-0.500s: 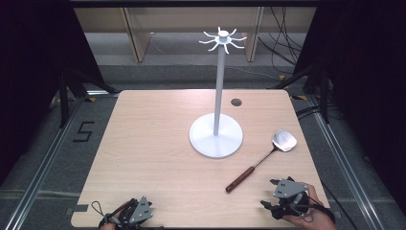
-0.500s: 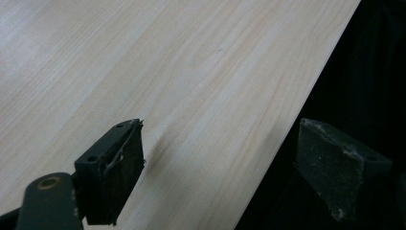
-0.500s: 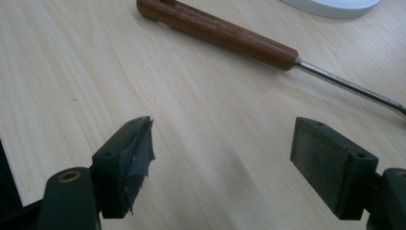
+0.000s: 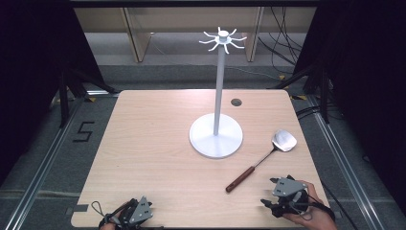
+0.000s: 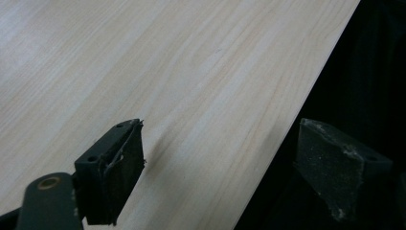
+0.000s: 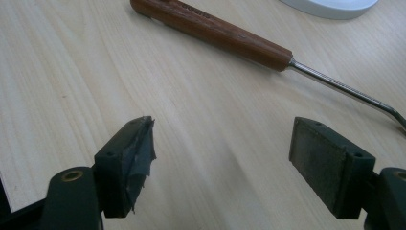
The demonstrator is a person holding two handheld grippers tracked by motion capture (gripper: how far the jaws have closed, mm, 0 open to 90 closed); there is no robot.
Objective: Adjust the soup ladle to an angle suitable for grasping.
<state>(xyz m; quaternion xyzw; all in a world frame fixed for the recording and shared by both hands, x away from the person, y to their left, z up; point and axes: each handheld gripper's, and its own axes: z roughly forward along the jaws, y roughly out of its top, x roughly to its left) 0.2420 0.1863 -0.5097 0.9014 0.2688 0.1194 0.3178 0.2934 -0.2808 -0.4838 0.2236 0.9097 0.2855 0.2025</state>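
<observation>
High view, stand: a tall white metal stand with hooked arms at its top (image 4: pixel 216 125) is sitting on its round base near the middle of the pale wooden table (image 4: pixel 143 139), likely so a utensil can be hung from it.
High view, utensil: a steel spatula with a brown wooden handle (image 4: pixel 261 160) is lying flat just right of the base, handle pointing toward the person's near right corner, which seems to be favouring a right-side pickup.
High view, tools: the left gripper (image 4: pixel 134 215) is resting at the near edge, well apart from everything; the right gripper (image 4: pixel 274 195), in a hand (image 4: pixel 306 211), is hovering near the handle's end.
Left gripper view: the left gripper (image 5: pixel 220 167) is gaping wide and carrying nothing, one jaw over the table (image 5: pixel 167 72), the other past its edge.
Right gripper view: the right gripper (image 6: pixel 225 163) is spreading wide, empty, with the spatula (image 6: pixel 215 31) lying crosswise ahead, not touched, and the stand's rim (image 6: pixel 330 7) beyond it.
</observation>
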